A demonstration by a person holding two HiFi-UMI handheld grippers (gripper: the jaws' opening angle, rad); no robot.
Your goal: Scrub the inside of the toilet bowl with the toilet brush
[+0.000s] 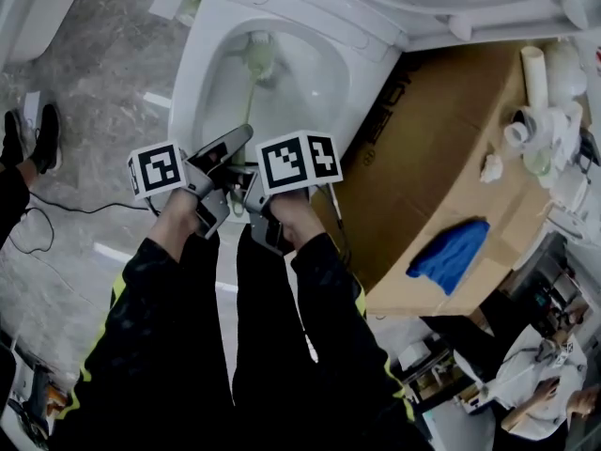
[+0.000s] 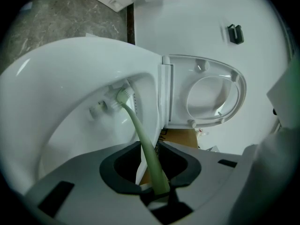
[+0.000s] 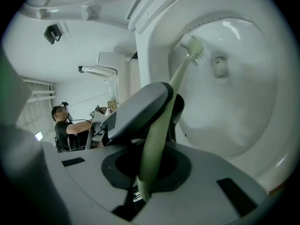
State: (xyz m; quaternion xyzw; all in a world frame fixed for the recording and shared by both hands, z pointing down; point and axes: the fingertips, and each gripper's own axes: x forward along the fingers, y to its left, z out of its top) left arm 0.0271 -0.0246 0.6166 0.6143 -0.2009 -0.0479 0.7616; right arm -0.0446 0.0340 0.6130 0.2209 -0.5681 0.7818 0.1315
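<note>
Inside the toilet bowl (image 2: 61, 93), the toilet brush (image 2: 138, 125) juts ahead, handle clamped by left claw (image 2: 150, 146) (and right claw (image 3: 149, 163)).

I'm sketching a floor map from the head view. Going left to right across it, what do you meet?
black shoe → left gripper → right gripper → blue cloth → white pipe fittings
</note>
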